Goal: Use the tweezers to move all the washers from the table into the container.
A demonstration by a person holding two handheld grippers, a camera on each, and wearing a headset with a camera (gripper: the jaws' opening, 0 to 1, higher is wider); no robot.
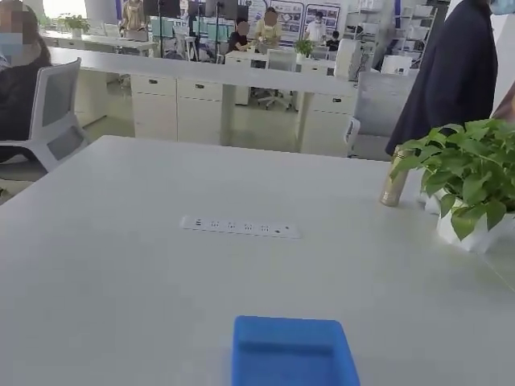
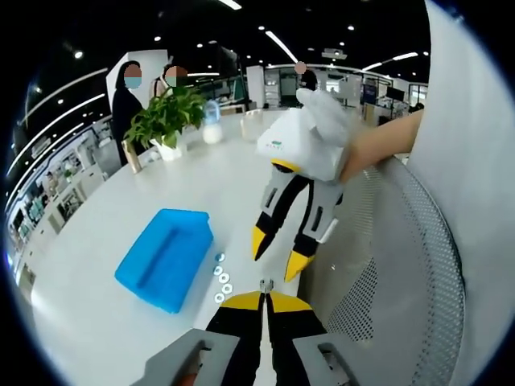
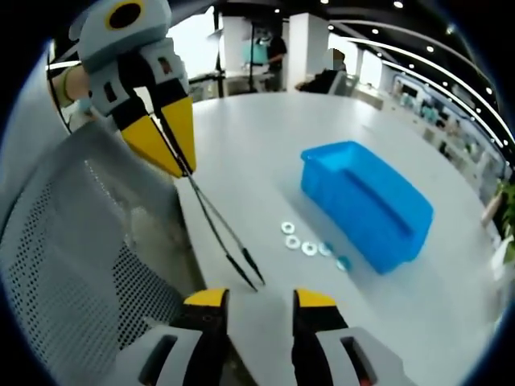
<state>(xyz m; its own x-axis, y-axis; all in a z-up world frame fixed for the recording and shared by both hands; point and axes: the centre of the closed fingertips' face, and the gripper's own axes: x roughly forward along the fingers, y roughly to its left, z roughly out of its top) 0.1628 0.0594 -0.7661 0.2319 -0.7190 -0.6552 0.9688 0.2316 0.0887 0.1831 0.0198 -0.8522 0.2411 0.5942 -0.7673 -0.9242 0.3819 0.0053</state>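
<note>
Holding the tweezers (image 3: 213, 213) by their upper end, the left gripper (image 3: 173, 157) had its jaws closed flat on them. In the right gripper view it came in from 10 o'clock. The tweezers' long axis slanted from there toward 5 o'clock, and their fine tips ended just short of the right gripper (image 3: 260, 299). That gripper's own jaws stood apart with nothing between them.

The washers (image 3: 309, 248) lay on the white table (image 3: 265, 145) in a short loose row of about five. The row sat just beside the near long wall of the blue container (image 3: 362, 193) and ran roughly parallel to it. From the tweezer tips the row lay at about 1 o'clock, near but apart from them. The container was just past the washers in the same direction, open side up. Whether it already held any washers could not be told.

In the left gripper view the same row sat at about 10 o'clock from the left gripper's closed jaws, between them and the container. The right gripper hung open beyond, at 12 o'clock. A mesh chair back (image 3: 88, 265) stood close beside both grippers.

The left gripper looked the better placed. The coming move seemed to call for swinging the tweezer tips toward 1 o'clock and lowering them onto the nearest washer. Their axis would cross the row rather than run along it.
</note>
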